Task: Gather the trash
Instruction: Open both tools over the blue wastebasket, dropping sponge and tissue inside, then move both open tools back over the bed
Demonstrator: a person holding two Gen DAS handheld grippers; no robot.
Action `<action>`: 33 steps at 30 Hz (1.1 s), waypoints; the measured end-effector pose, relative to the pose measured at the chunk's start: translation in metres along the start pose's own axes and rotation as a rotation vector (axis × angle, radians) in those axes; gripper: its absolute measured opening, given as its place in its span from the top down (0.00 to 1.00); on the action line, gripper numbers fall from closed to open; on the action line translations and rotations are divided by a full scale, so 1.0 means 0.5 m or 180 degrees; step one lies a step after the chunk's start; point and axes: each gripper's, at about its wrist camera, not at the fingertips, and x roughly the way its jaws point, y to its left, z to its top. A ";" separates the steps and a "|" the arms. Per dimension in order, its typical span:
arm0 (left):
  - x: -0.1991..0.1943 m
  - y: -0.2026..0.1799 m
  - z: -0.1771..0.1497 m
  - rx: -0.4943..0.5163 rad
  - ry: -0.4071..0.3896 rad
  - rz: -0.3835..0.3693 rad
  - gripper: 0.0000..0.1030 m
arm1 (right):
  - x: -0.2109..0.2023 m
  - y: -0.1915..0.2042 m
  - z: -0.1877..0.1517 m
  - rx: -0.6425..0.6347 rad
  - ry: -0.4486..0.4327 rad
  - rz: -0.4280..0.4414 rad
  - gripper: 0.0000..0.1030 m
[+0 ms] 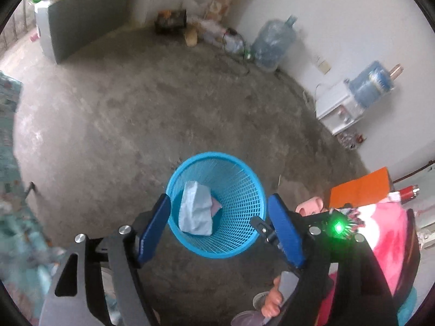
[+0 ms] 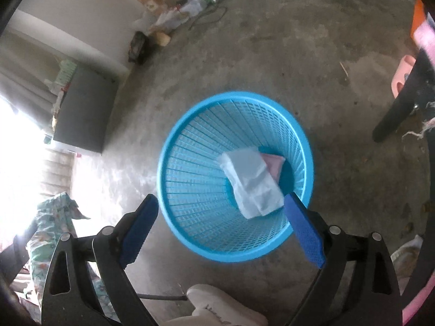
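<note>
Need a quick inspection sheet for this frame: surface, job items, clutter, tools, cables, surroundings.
Surface: bare concrete floor, stained and patchy.
Job's things: blue mesh basket upright on the floor; inside it a pale crumpled wrapper lying over a pink piece.
Clutter: bags and bottles piled at the wall base; pink slipper; patterned cloth at the left edge.
Grippers: left tool open, holding nothing, above the basket; right tool open, holding nothing, above the basket rim.
Cables: dark cord trailing on the floor near the wall pile.
Surroundings: white walls, large water jug, water dispenser, grey cabinet, orange panel.
</note>
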 end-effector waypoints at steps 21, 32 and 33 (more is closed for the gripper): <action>-0.657 0.243 -0.406 -0.0166 -0.1362 0.1050 0.05 | -0.269 0.513 -0.304 -0.3176 -0.1380 -0.0417 0.08; -0.807 0.369 -0.563 -0.0668 -0.2260 0.0895 0.05 | -0.350 0.579 -0.428 -0.3407 -0.0618 0.1408 0.08; -0.814 0.380 -0.560 -0.0656 -0.2340 0.0893 0.05 | -0.346 0.586 -0.433 -0.3385 -0.0494 0.1475 0.08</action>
